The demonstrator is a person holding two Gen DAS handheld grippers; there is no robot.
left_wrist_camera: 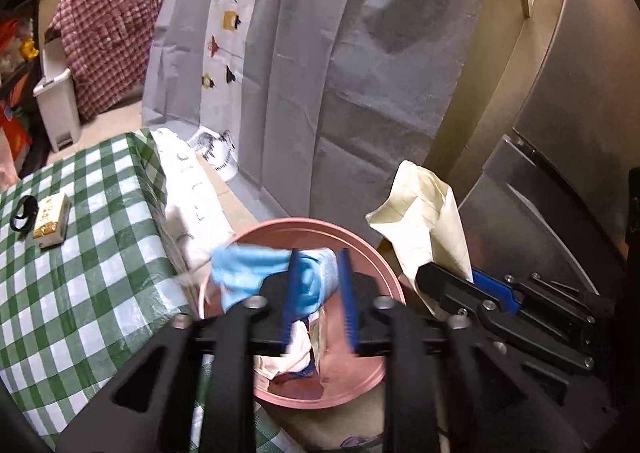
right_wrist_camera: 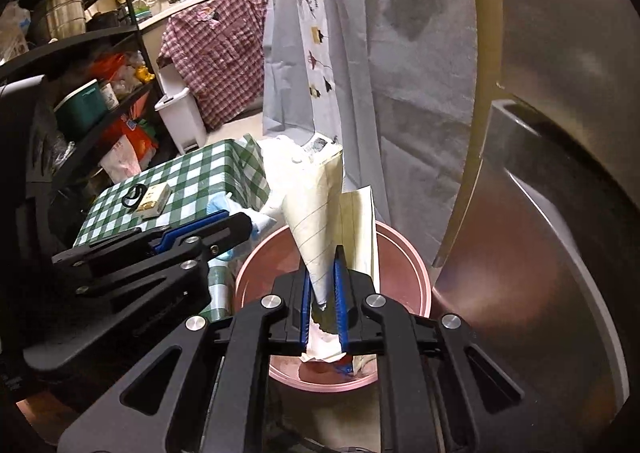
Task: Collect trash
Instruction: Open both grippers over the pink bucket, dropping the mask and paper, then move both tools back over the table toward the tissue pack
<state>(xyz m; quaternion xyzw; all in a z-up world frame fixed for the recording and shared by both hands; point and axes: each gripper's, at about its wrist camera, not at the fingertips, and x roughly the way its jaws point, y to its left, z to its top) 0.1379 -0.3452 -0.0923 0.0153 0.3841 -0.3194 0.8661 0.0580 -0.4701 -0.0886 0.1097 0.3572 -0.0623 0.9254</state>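
Observation:
A pink round bin (left_wrist_camera: pixel 372 253) stands on the floor beside the green-checked table (left_wrist_camera: pixel 80 253); it also shows in the right wrist view (right_wrist_camera: pixel 416 265). My left gripper (left_wrist_camera: pixel 320 285) hangs over the bin with a light blue wrapper (left_wrist_camera: pixel 256 273) between its jaws, which stand apart; the wrapper looks blurred. My right gripper (right_wrist_camera: pixel 322 293) is shut on a cream lined paper (right_wrist_camera: pixel 320 221) and holds it over the bin; the paper (left_wrist_camera: pixel 424 221) shows at the right of the left wrist view. White crumpled trash (left_wrist_camera: pixel 288 353) lies inside the bin.
A small box (left_wrist_camera: pixel 50 219) and a black ring (left_wrist_camera: pixel 22 213) lie on the table. A grey hanging cloth (left_wrist_camera: pixel 340 73) is behind the bin, a steel appliance (left_wrist_camera: pixel 580 113) at right. A white pedal bin (right_wrist_camera: pixel 182 121) and black shelves (right_wrist_camera: pixel 80 53) stand at left.

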